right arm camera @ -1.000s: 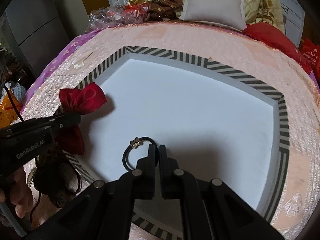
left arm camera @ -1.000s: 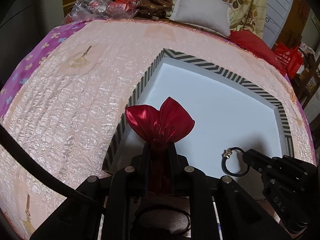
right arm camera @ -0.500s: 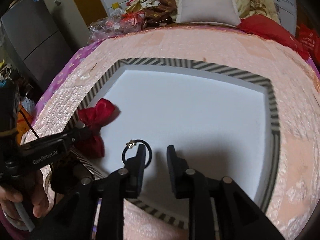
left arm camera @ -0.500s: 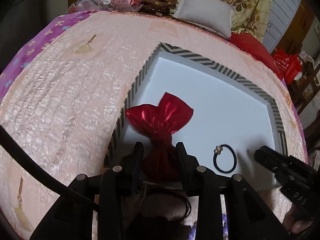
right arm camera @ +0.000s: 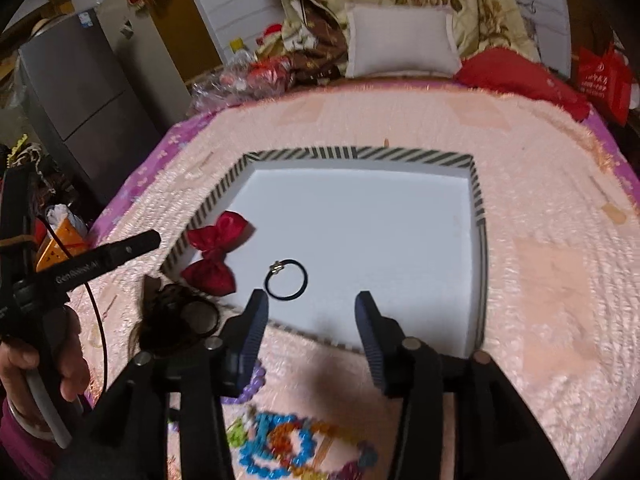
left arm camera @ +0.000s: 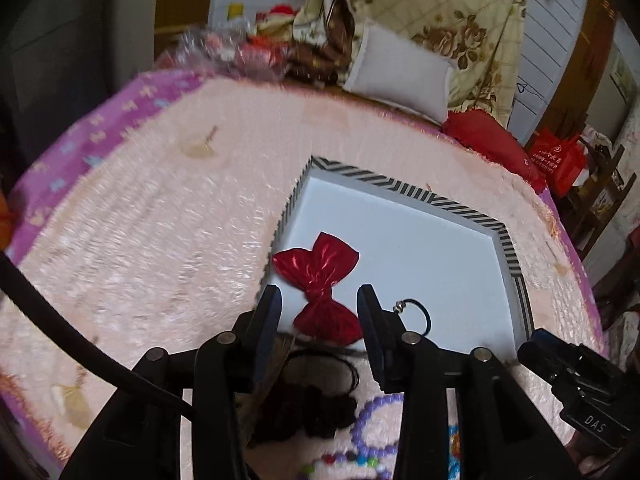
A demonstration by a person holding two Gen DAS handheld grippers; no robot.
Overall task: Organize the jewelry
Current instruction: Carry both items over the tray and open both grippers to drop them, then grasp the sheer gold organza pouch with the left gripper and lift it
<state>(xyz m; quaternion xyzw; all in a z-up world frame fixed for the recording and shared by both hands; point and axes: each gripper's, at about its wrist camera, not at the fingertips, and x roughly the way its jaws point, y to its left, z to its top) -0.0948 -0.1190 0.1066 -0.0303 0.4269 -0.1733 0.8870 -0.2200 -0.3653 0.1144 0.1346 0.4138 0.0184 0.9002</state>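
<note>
**A:** Checking both wrist views, near end first. Left gripper (left arm camera: 318, 308): fingers (left arm camera: 269, 312) parted and opening, nothing gripped. Right gripper (right arm camera: 310, 312): same, fingers (right arm camera: 370, 322) apart and opening, empty.

**B:** What's right under them?

**A:** Pink bedspread (right arm camera: 540, 280). Coloured bead strings (right arm camera: 288, 448) nearest the right gripper, purple bead loop (left arm camera: 372, 412) by the left. Dark hair tie bundle (right arm camera: 176, 320) just outside the tray's near-left corner.

**B:** And the jewelry?

**A:** In the tray (right arm camera: 360, 154), striped rim, white floor. Red bow (left arm camera: 320, 280) lies near the left wall, free of the left fingers, seen between them in that view. Black hair ring (right arm camera: 286, 280) with a small metal charm lies flat on the floor, just right of the bow, not touching it, just beyond the right fingers' tips.

**B:** Rest of the tray?

**A:** Bare white floor.

**B:** Farther back?

**A:** White pillow (right arm camera: 400, 44) against a floral quilt (left arm camera: 460, 20), red cushion (right arm camera: 520, 80) to its right, crinkled plastic bags (right arm camera: 240, 80) to its left. A hand (right arm camera: 36, 368) grips the left gripper's handle at the right view's left edge.
</note>
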